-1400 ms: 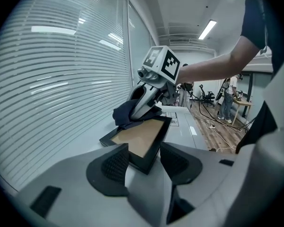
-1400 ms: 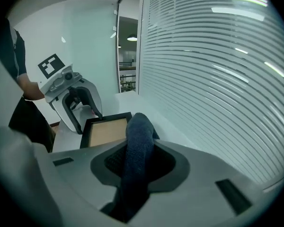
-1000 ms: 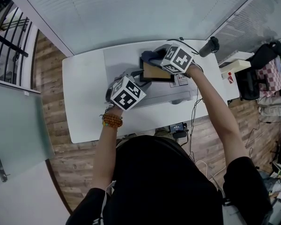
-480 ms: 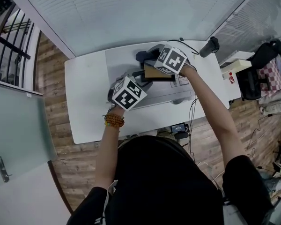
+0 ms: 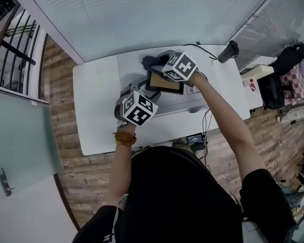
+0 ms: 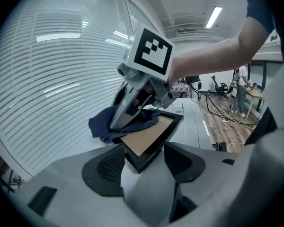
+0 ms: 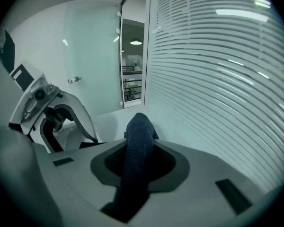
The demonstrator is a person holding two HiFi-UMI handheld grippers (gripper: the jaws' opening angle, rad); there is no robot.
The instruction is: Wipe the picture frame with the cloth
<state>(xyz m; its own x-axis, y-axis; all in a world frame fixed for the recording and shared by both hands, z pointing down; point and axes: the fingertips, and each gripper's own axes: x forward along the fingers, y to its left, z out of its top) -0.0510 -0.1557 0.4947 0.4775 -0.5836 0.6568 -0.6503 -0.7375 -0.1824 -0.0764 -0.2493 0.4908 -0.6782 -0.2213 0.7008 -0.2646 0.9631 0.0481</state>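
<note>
Nearest the person, the left forearm, with a bead bracelet (image 5: 124, 137) at the wrist, reaches forward to the left hand-held gripper (image 6: 142, 162), which slopes downward over the white tabletop (image 5: 96, 105). The head view hides its jaws under the marker cube. The left gripper view shows them standing apart, having just been opening, with the near corner of the picture frame (image 6: 149, 134) between the pads. No firm pressure on that corner can be confirmed.

The frame is black-edged with a tan panel. It lies face up, its near corner raised, over a pale grey mat (image 5: 126, 67) on the tabletop.

Beyond it, the right arm extends further and crosses inward. The right hand-held gripper (image 7: 139, 160) slopes down onto the frame's far left corner. Only its own view shows the grip: the jaws are closed on a fold of the dark blue cloth (image 7: 139, 141). The left gripper view shows the rest of the cloth bunched on that far corner and spilling onto the mat.

A black cylindrical object (image 5: 228, 49) stands at the tabletop's far right corner, well apart. White blinds (image 5: 142, 14) close off the far side.
</note>
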